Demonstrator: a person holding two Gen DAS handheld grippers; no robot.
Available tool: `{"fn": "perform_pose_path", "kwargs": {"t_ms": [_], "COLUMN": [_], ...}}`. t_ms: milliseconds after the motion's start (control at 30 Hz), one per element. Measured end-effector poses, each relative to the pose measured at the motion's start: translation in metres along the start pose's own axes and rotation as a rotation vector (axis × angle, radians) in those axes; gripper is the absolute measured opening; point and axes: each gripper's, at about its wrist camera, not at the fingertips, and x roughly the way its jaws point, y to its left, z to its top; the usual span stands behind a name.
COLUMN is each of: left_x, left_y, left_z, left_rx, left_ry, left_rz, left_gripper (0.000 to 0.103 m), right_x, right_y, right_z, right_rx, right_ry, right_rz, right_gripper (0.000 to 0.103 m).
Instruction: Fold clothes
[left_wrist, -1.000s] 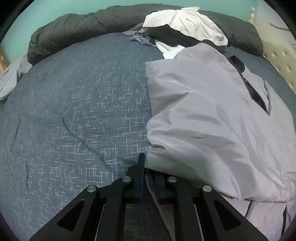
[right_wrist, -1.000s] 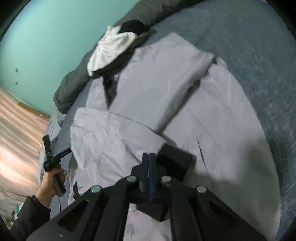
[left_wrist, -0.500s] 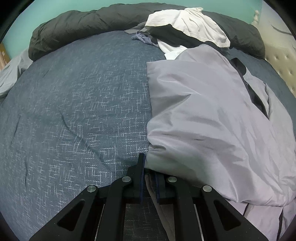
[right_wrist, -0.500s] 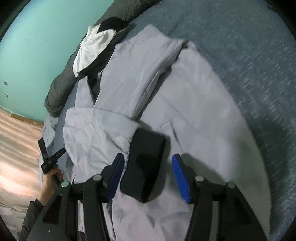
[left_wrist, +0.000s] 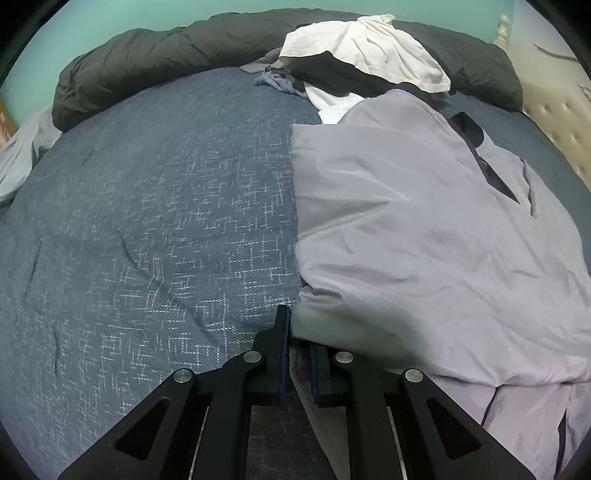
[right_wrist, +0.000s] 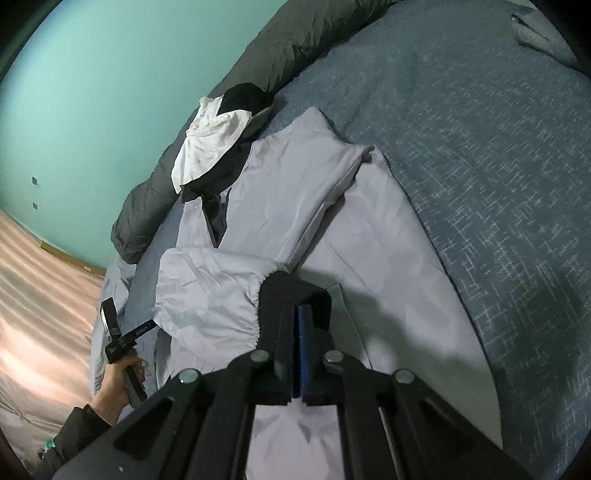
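A light grey jacket (left_wrist: 406, 240) lies spread on the blue bedspread (left_wrist: 147, 221). My left gripper (left_wrist: 297, 332) is shut on the jacket's near edge, with cloth bunched between its fingers. In the right wrist view the jacket (right_wrist: 295, 192) has one sleeve (right_wrist: 210, 291) folded across its body. That sleeve ends in a black cuff (right_wrist: 295, 291). My right gripper (right_wrist: 297, 314) has its jaws closing tight on this cuff, which wraps around the fingertips. A hand (right_wrist: 118, 380) at the bed's left edge holds the other gripper's handle.
A pile of white and black clothes (left_wrist: 362, 55) rests against a rolled dark grey duvet (left_wrist: 166, 62) at the far side of the bed. A beige tufted headboard (left_wrist: 554, 122) stands at the right. Wooden floor (right_wrist: 37, 295) lies beyond the bed's edge.
My right gripper opened around the black cuff, then shut on it again and drew back a little. The left gripper kept still, holding the jacket's edge.
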Motion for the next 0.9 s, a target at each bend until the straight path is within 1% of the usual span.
{"fn": "perform_pose_path", "kwargs": {"t_ms": [100, 233, 367, 467, 567, 600, 633, 700, 767, 833, 900], "left_x": [-0.002, -0.008, -0.023, -0.037, -0.054, -0.060, -0.064, -0.069, -0.067, -0.057, -0.041], "left_y": [-0.006, -0.016, -0.017, -0.015, -0.009, -0.007, -0.003, 0.006, 0.014, 0.014, 0.013], "left_z": [-0.002, -0.006, -0.009, -0.011, -0.014, -0.015, -0.015, -0.013, -0.011, -0.009, -0.008], "left_rx": [0.028, 0.095, 0.118, 0.128, 0.100, 0.086, 0.066, -0.005, -0.079, -0.110, -0.137], "left_ry": [0.004, -0.008, -0.032, -0.046, -0.050, -0.061, -0.074, -0.089, -0.092, -0.068, -0.024], "left_rz": [0.000, -0.022, -0.035, -0.054, -0.107, -0.110, -0.111, -0.133, -0.170, -0.191, -0.224], "left_gripper": [0.009, 0.010, 0.013, 0.015, 0.021, 0.024, 0.028, 0.036, 0.039, 0.044, 0.047], "right_x": [-0.004, 0.000, -0.006, -0.009, -0.012, -0.013, -0.013, -0.014, -0.015, -0.015, -0.015], "right_y": [-0.004, -0.023, -0.020, -0.026, -0.031, -0.032, -0.031, -0.028, -0.029, -0.031, -0.033], "right_z": [-0.004, -0.008, -0.012, -0.012, -0.012, -0.013, -0.014, -0.015, -0.016, -0.017, -0.016], "right_rx": [-0.011, 0.051, 0.017, 0.031, 0.045, 0.045, 0.038, 0.025, 0.025, 0.033, 0.040], "right_ry": [-0.002, 0.024, 0.016, 0.011, 0.007, 0.008, 0.007, 0.007, 0.009, 0.012, 0.015], "right_rz": [-0.029, -0.046, -0.068, -0.081, -0.093, -0.095, -0.098, -0.106, -0.107, -0.106, -0.101], "right_gripper": [0.002, 0.002, 0.002, 0.002, 0.002, 0.002, 0.002, 0.002, 0.002, 0.002, 0.002]}}
